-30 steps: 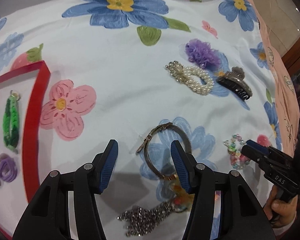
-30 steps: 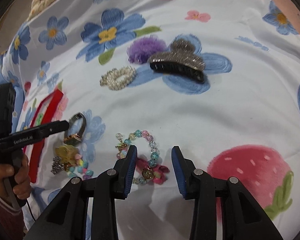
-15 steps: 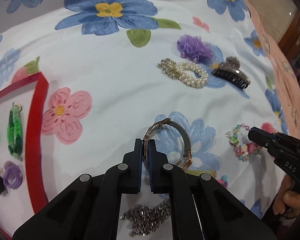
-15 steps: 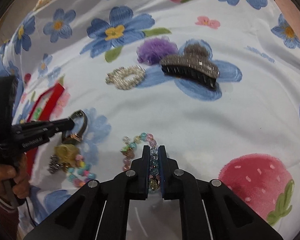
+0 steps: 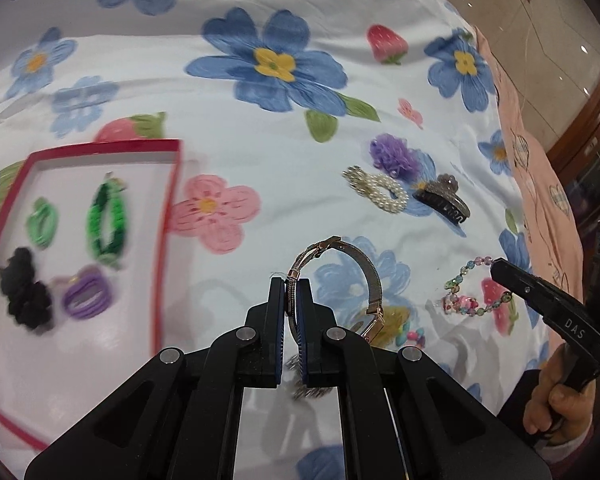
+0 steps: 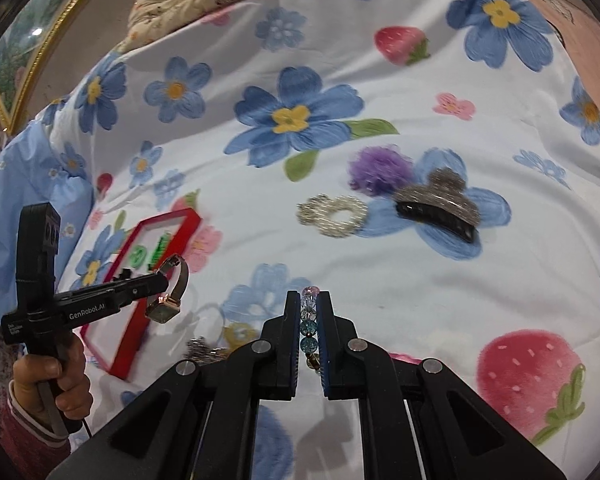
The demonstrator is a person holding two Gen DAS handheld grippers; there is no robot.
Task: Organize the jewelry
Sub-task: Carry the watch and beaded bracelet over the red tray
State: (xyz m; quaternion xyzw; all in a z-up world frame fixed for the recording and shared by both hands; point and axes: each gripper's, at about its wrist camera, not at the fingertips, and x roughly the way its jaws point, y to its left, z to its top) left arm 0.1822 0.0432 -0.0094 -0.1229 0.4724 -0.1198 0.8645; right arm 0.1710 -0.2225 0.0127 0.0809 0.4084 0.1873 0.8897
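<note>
My left gripper (image 5: 292,286) is shut on the mesh strap of a rose-gold wristwatch (image 5: 356,276), which hangs clear of the floral bedsheet; the watch (image 6: 170,300) also dangles from that gripper (image 6: 162,280) in the right wrist view. My right gripper (image 6: 310,300) is shut on a colourful beaded bracelet (image 6: 309,320), whose loop (image 5: 466,294) hangs from the gripper tip (image 5: 494,266) at the right of the left wrist view. A red-rimmed tray (image 5: 168,216) holding green, black and purple hair ties lies to the left.
On the sheet lie a pearl scrunchie (image 5: 378,190), a purple fluffy tie (image 5: 392,156), a glittery claw clip (image 5: 442,200), a silver chain piece (image 6: 200,350) and a yellow beaded piece (image 5: 396,320). A pink cloth (image 5: 540,184) borders the right side. A framed picture (image 6: 16,60) stands far left.
Both grippers went from open to shut on their pieces, then rose off the sheet with the watch and the bracelet. The left view has swung toward the red tray.
</note>
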